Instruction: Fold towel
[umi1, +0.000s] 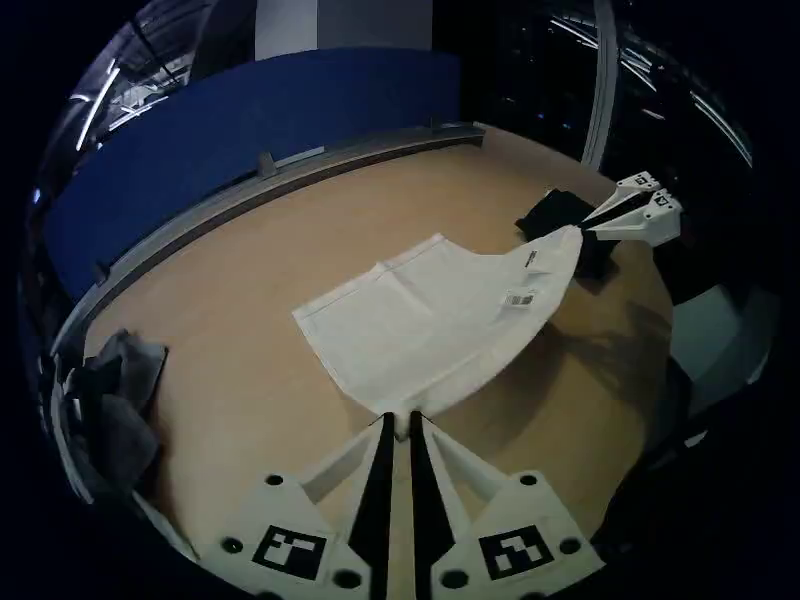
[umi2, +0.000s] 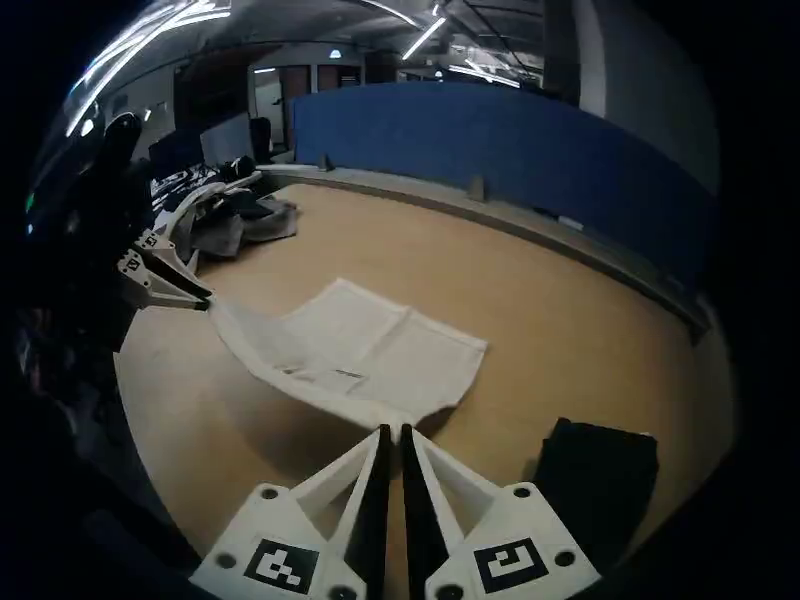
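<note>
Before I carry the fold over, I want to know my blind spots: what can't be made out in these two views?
- Table under the lifted white towel: covered by it, both views.
- How much corner the left tool and right tool hold: hidden inside their grip.
- Label print: too small, left gripper view.
- Grey cloths: dim and warped at the edge, left gripper view.
- Black cloth: part behind the right tool, left gripper view.

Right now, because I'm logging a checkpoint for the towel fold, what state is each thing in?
white towel, near edge lifted by two corners, far part flat on the table.
left gripper, shut on one towel corner.
right gripper, shut on the other corner.
black cloth, folded, lying on the table.
grey cloths, crumpled in a heap.
</note>
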